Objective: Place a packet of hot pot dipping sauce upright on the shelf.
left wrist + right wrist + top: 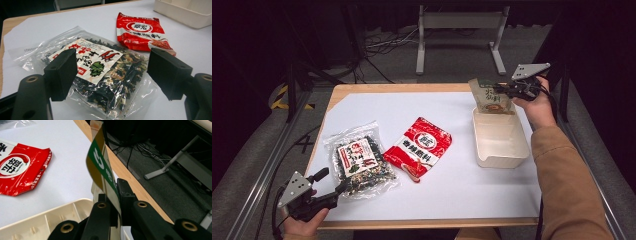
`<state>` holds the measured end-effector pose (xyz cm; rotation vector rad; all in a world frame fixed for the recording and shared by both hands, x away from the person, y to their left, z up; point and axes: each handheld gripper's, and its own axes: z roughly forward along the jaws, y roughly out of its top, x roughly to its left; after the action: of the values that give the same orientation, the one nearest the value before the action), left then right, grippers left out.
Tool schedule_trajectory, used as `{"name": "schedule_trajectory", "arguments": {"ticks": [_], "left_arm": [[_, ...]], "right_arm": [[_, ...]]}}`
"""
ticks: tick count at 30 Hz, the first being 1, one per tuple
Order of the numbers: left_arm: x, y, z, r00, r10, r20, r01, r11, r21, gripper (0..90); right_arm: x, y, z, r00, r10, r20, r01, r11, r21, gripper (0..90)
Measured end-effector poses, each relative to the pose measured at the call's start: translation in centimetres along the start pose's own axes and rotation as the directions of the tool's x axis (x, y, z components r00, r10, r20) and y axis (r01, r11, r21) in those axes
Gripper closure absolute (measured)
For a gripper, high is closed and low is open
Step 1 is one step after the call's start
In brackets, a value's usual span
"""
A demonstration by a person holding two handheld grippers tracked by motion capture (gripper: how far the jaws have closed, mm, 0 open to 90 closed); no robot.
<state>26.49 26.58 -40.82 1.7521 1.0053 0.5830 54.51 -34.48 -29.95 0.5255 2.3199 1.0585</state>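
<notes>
The green packet (490,96) hangs upright over the far edge of the cream box (500,142), at two o'clock on the table (377,90), pinched by the right gripper (504,90). Only its top edge is clamped, so it could slip or land outside. The left gripper (334,182) gapes empty at seven o'clock beside the seaweed bag (362,160).

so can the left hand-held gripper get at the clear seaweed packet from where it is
Probably yes. The left hand-held gripper stands open right at the near edge of the clear seaweed packet, which lies flat on the white mat with nothing between them.
</notes>
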Motion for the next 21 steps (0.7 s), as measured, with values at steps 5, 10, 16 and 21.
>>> {"name": "schedule_trajectory", "arguments": {"ticks": [5, 10, 16, 21], "left_arm": [[0.0, 0.0, 0.1, 1.0, 0.002, 0.002, -0.002, 1.0, 0.001, 24.4], [0.0, 0.1, 0.1, 1.0, 0.006, 0.003, -0.006, 1.0, 0.0, 24.4], [0.0, 0.2, 0.3, 1.0, 0.005, 0.008, -0.005, 1.0, 0.001, 24.4], [0.0, 0.2, 0.4, 0.9999, 0.003, 0.012, -0.003, 1.0, 0.0, 24.4]], "right_arm": [[0.2, -0.3, 0.4, 1.0, -0.002, -0.005, 0.003, 1.0, 0.021, 86.6], [0.3, -1.2, 0.8, 0.9998, 0.017, -0.006, -0.017, 0.999, 0.042, 86.0], [0.3, -1.7, 0.5, 0.999, 0.041, 0.017, -0.042, 0.997, 0.062, 85.6], [0.2, -2.4, 0.3, 0.9946, 0.093, 0.046, -0.098, 0.989, 0.11, 85.7]]}}
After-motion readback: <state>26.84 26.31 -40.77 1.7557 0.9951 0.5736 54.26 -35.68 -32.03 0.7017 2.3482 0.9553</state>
